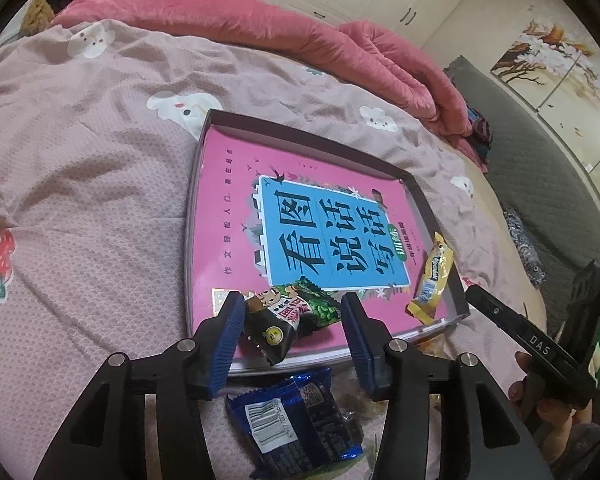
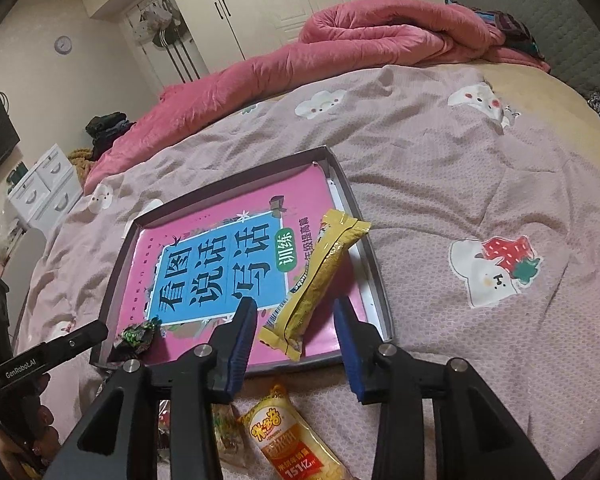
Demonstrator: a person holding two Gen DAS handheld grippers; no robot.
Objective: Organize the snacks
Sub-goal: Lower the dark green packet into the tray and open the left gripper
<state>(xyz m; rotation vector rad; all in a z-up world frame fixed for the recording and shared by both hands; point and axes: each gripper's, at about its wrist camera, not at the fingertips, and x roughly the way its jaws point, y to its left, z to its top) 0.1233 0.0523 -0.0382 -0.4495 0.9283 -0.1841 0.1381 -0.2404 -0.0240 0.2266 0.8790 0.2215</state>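
item: snack sorting into tray, on bed, pink book lining tray floor.

left tool: released, jaws parted; green packet lying between them on the book at tray's near left corner, pads seemingly clear of it.

right tool: released, jaws parted; yellow bar lying between them, slanted along tray's right side, near end inside tray's front rim, pads not touching it.

outside tray, just before its front rim: blue packet under left tool; orange packet under right tool; more wrappers beside, too hidden to name.

handling note, as judgement: both placed, so lift each tool straight back without snagging wrapper edges; then drop to blue and orange packets, pinch across the middle, not the crimped ends; carry over front rim, set down in bare pink area beyond the green packet, not on top of the bar. risk: foil slipping, soft bed tipping tray.
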